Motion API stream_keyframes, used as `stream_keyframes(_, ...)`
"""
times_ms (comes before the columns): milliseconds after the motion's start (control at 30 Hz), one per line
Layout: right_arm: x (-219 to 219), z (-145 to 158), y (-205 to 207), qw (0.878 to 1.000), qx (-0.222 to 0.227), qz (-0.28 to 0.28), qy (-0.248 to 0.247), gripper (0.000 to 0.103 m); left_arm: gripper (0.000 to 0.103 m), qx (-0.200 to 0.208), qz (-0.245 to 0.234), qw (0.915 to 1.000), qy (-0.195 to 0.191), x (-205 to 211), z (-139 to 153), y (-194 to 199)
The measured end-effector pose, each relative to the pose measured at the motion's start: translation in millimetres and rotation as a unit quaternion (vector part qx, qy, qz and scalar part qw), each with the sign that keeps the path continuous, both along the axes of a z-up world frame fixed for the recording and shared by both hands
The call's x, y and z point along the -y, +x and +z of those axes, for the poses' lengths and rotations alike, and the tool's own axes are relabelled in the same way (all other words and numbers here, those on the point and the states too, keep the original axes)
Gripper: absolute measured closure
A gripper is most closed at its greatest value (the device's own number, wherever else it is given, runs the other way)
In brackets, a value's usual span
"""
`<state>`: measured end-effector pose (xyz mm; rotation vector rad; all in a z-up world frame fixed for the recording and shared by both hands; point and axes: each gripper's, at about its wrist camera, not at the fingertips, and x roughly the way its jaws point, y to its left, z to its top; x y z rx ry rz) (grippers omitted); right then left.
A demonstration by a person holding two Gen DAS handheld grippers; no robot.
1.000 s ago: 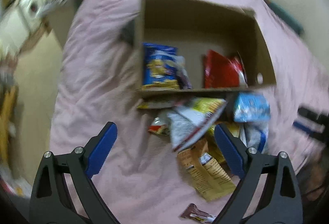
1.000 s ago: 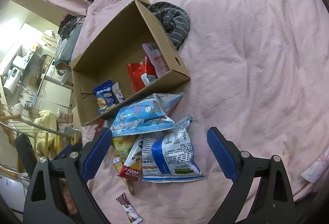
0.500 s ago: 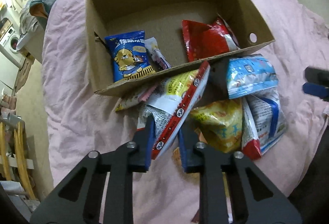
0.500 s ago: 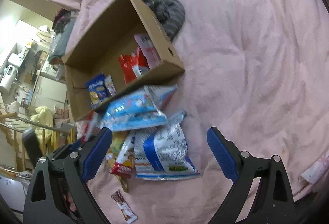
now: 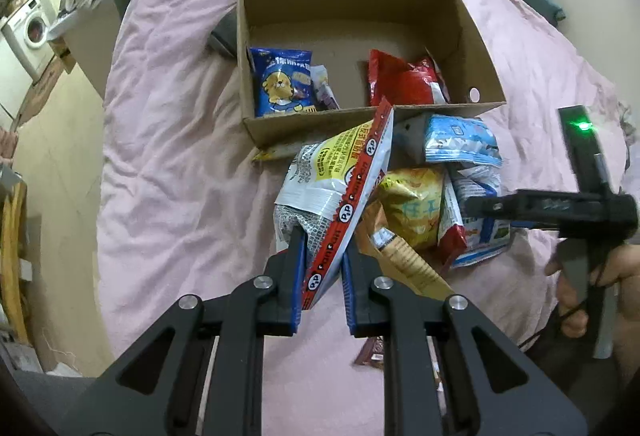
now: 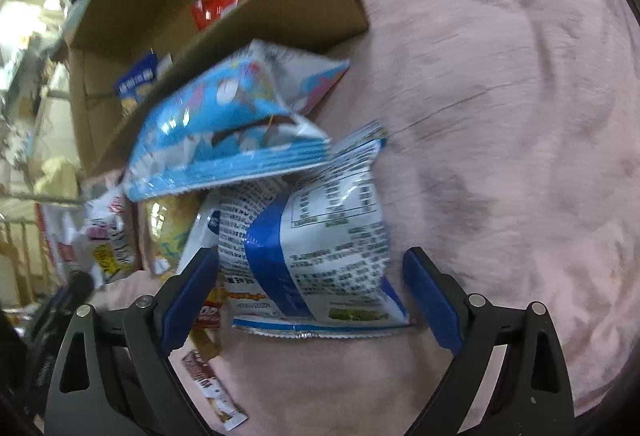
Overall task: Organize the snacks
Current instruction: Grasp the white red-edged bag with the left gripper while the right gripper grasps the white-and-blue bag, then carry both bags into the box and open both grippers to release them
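A pink bedspread [image 5: 168, 140] covers the bed, and everything lies on it. On it sits an open cardboard box [image 5: 360, 16], the biggest thing here, holding a blue snack bag [image 5: 282, 82] printed with a cartoon bear at its left end and a red packet [image 5: 404, 82] towards its right.

Just in front of the box's near wall the loose snacks are heaped. A light-blue bag [image 6: 224, 128] rests on top, touching the box wall. Under it and nearer the camera lies a white bag with a blue band [image 6: 316, 236], label side up. Beside that are a yellow bag [image 5: 416, 208] and a tan wrapper [image 5: 404, 260]; a small brown bar [image 6: 212, 392] lies apart, close to the bed's near edge.

The left gripper [image 5: 322, 276] has its jaws pinched on the lower end of a white-and-yellow bag with a red strip [image 5: 348, 176]; the bag slants up from the jaws towards the box, its top corner reaching the near wall.

The right gripper [image 6: 308, 296] has its jaws spread wide, one on each side of the white bag with the blue band, whose lower half lies between them; the pads are clear of it. In the left wrist view a hand [image 5: 600, 284] holds that gripper's handle.
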<state>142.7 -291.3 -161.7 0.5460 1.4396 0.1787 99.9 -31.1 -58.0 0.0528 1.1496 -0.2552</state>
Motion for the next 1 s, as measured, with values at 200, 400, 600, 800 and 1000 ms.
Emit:
stream_keyframes(200, -7.4, -7.6, 6.8, 1.0, 0.004, 0.015, -0.001, 0.022, 0.09, 0.009, 0.008, 0.9999, 0.006, -0.5, -0.2, -0.8)
stream_keyframes(400, -8.7, 10.5, -6.4, 0.998, 0.039, 0.045, -0.015, 0.046, 0.09, 0.011, 0.018, 0.9998, 0.005, -1.1, -2.6, 0.4)
stream_keyframes(600, 7.5, 29.3, -37.3, 0.997, 0.065, 0.043, -0.007, 0.047, 0.09, 0.017, 0.017, 0.9997, 0.007, 2.0, -2.6, -0.1)
stream_keyframes(800, 21.5, 47.6, -64.6, 0.997, 0.073, 0.036, 0.005, 0.047, 0.09, 0.018, 0.03, 0.9994, 0.003, -2.2, -0.3, -0.5)
stream_keyframes(1000, 23.4, 83.5, -84.5, 0.992, 0.118, 0.042, 0.014, 0.047, 0.09, 0.048, 0.024, 0.9985, 0.003, -2.6, 20.3, -18.6)
